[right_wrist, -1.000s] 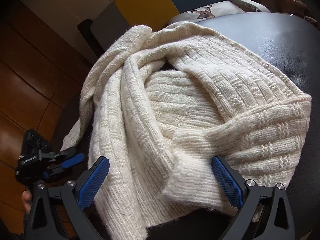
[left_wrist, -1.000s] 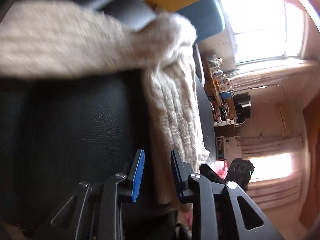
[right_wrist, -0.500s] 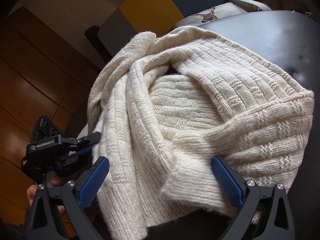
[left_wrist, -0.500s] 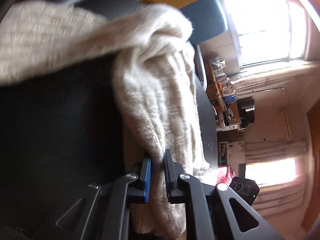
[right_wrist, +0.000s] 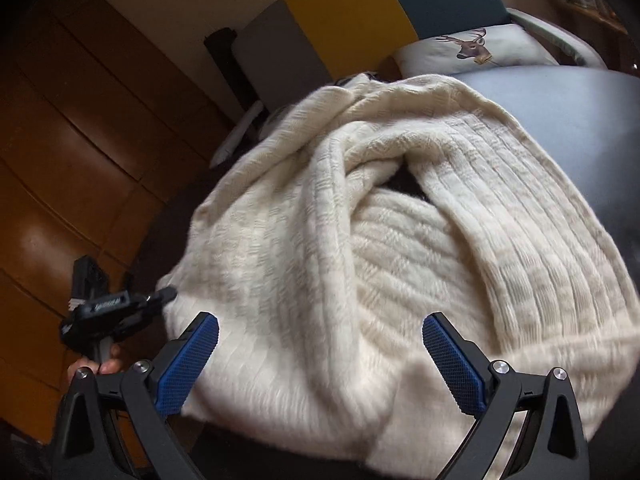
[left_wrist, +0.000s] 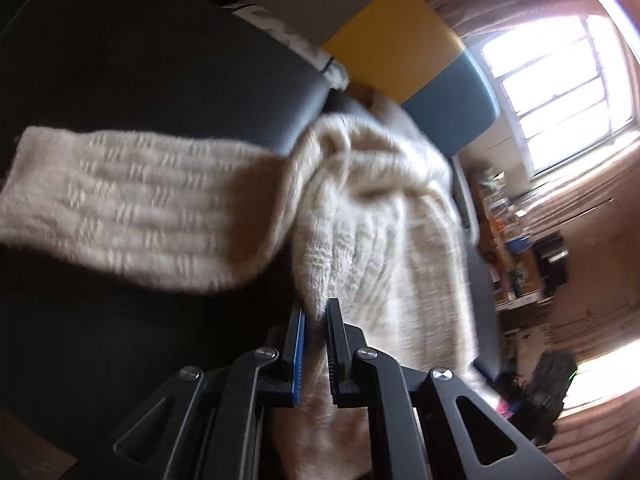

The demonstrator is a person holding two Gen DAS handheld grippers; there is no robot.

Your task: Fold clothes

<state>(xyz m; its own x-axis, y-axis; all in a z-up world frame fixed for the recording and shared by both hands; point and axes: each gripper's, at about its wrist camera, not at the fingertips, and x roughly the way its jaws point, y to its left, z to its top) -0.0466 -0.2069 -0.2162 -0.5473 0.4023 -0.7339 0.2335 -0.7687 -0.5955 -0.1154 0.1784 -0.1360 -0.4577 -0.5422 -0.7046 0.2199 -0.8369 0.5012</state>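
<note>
A cream knitted sweater (right_wrist: 400, 240) lies bunched on a black leather seat (right_wrist: 592, 120). In the left wrist view my left gripper (left_wrist: 316, 320) is shut on a fold of the sweater (left_wrist: 376, 216), and one sleeve (left_wrist: 132, 204) stretches out to the left over the black seat (left_wrist: 120, 68). In the right wrist view my right gripper (right_wrist: 320, 344) stands open just over the near edge of the sweater, with the knit between its blue pads (right_wrist: 188, 364) but not pinched. The left gripper (right_wrist: 108, 312) shows at the sweater's left edge, held by a hand.
A grey, yellow and blue backrest (right_wrist: 344, 12) rises behind the seat. A pillow with a deer print (right_wrist: 472, 48) lies at the far right. Wooden floor (right_wrist: 60, 160) runs along the left. A bright window (left_wrist: 560, 80) and cluttered shelves (left_wrist: 520, 240) stand beyond.
My left gripper went from open to shut on a sweater fold and has pulled it up and outward. The right gripper has moved closer over the sweater and stayed open.
</note>
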